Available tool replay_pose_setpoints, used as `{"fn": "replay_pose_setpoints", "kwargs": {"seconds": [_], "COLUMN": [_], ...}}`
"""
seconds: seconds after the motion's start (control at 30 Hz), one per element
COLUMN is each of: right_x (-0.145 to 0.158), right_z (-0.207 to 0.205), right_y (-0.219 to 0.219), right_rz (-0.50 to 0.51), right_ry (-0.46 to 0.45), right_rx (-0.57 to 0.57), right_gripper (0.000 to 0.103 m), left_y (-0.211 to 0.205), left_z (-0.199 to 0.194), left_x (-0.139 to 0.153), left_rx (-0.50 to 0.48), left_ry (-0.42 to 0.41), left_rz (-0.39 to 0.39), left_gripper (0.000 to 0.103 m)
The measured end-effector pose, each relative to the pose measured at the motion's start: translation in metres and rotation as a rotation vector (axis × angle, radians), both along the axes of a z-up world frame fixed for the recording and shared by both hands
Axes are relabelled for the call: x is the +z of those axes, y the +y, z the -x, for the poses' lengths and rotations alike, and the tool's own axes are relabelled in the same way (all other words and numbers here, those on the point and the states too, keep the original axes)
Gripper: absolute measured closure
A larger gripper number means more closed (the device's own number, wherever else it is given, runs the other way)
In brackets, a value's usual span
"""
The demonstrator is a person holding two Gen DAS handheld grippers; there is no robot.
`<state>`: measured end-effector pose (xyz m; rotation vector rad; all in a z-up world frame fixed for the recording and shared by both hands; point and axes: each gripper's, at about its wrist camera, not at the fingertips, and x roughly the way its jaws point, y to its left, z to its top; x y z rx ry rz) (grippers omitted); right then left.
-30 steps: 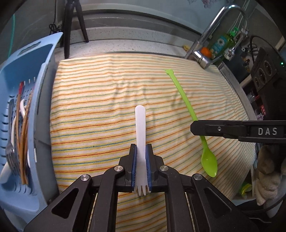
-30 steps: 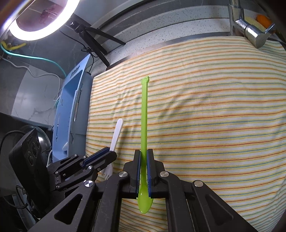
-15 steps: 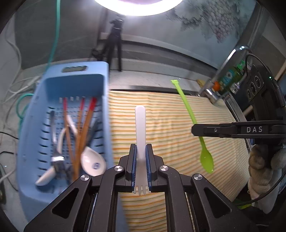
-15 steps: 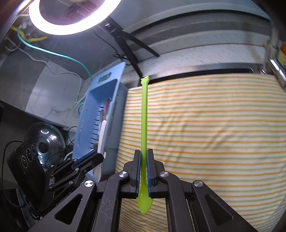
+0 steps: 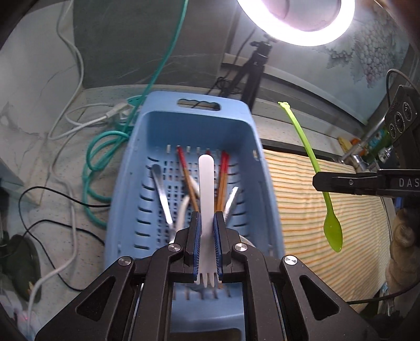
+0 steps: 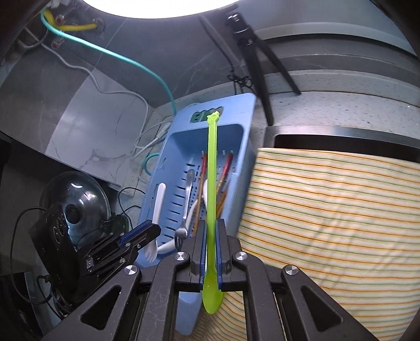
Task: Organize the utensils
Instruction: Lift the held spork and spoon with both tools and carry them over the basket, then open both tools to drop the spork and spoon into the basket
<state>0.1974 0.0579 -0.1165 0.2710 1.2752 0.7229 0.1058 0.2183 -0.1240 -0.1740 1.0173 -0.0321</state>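
Note:
My left gripper is shut on a white plastic fork, tines toward the camera, handle pointing out over the blue slotted basket. Several chopsticks, metal cutlery and a white spoon lie in the basket. My right gripper is shut on a long green spoon, bowl toward the camera, handle reaching over the basket. In the left wrist view the right gripper with the green spoon hangs to the right, above the striped cloth. In the right wrist view the left gripper and white fork show lower left.
A striped cloth covers the counter right of the basket. Cables and a teal hose lie left of it. A tripod and ring light stand behind. A faucet is far right, a pot lid lower left.
Both grippers have swung left from above the striped cloth to over the blue basket and risen, each still holding its utensil. The basket now fills the middle of both views.

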Motion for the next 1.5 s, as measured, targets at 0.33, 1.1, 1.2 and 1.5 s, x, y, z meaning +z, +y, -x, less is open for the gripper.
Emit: {"fn": "replay_pose_setpoints", "kwargs": {"seconds": [0.33,1.1,1.2,1.5], "right_x": [-0.019,-0.02,-0.018,-0.011], "right_z": [-0.008,-0.013,-0.013,-0.01], "right_y": [0.049,0.069,0.067,0.058], "right_rz": [0.035,0.094,0.093,0.095], "right_ry": [0.01,-0.042,-0.045,-0.068], "right_rx": [0.042,0.09,0.093,0.106], "right_gripper": [0.097,0.082,0.081,0.078], "left_y": [0.023,0.03,0.028,0.018], "left_z": [-0.02,-0.029,-0.028,-0.02], "left_x": [-0.009,-0.01,-0.008,0.001], "left_rx": [0.024,0.055,0.057,0.064], "left_ry": [0.018,0.032,0.031,0.019], "left_rz": [-0.016,-0.033,-0.036,-0.054], "left_gripper": [0.095,0.08,0.079,0.068]}}
